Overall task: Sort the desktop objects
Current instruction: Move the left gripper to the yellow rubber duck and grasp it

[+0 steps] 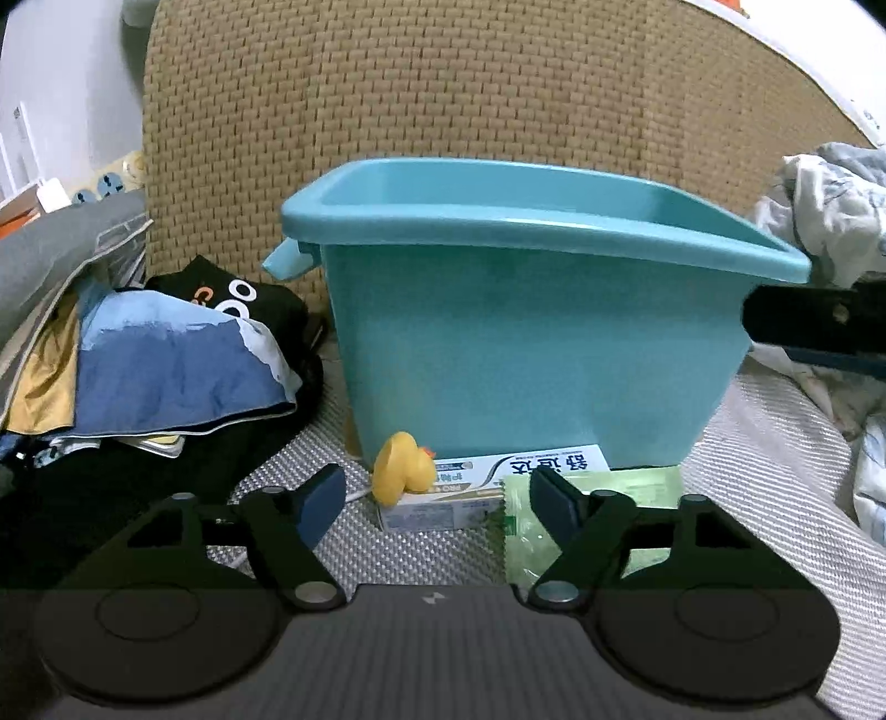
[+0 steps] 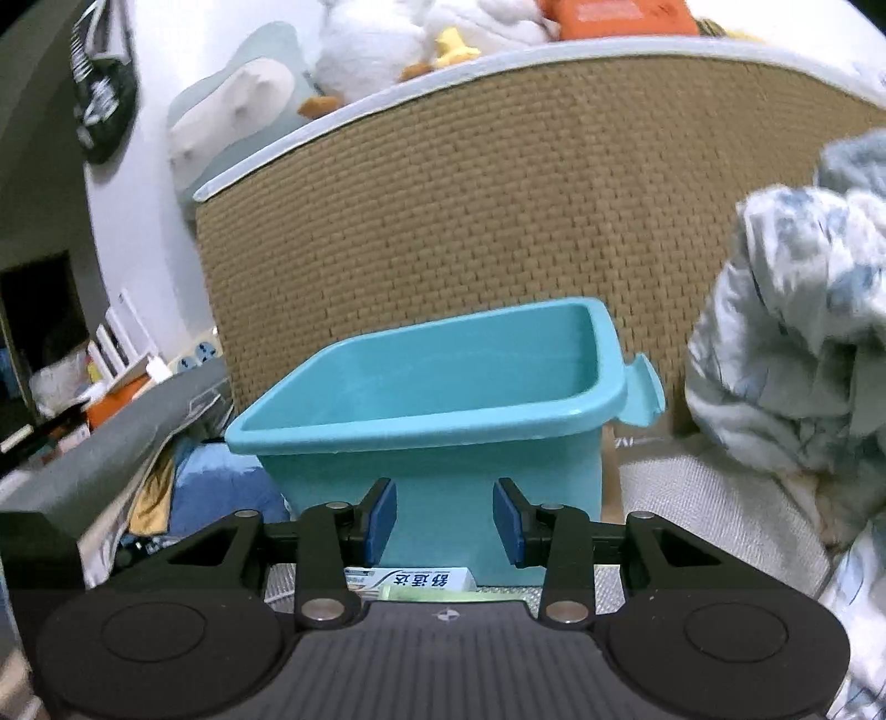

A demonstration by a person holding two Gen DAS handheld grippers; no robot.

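A teal plastic bin stands on the woven mat, also in the right wrist view. In front of it lie a yellow rubber duck, a white toothpaste box and a green packet. My left gripper is open and empty, low over the mat, with the duck and box between its fingers. My right gripper is open and empty, higher up before the bin's front wall; the toothpaste box shows below it. The right gripper's finger shows at the right edge of the left view.
A pile of clothes and bags lies left of the bin. A crumpled blue-white blanket lies to the right. A woven headboard rises behind the bin, with plush toys on top.
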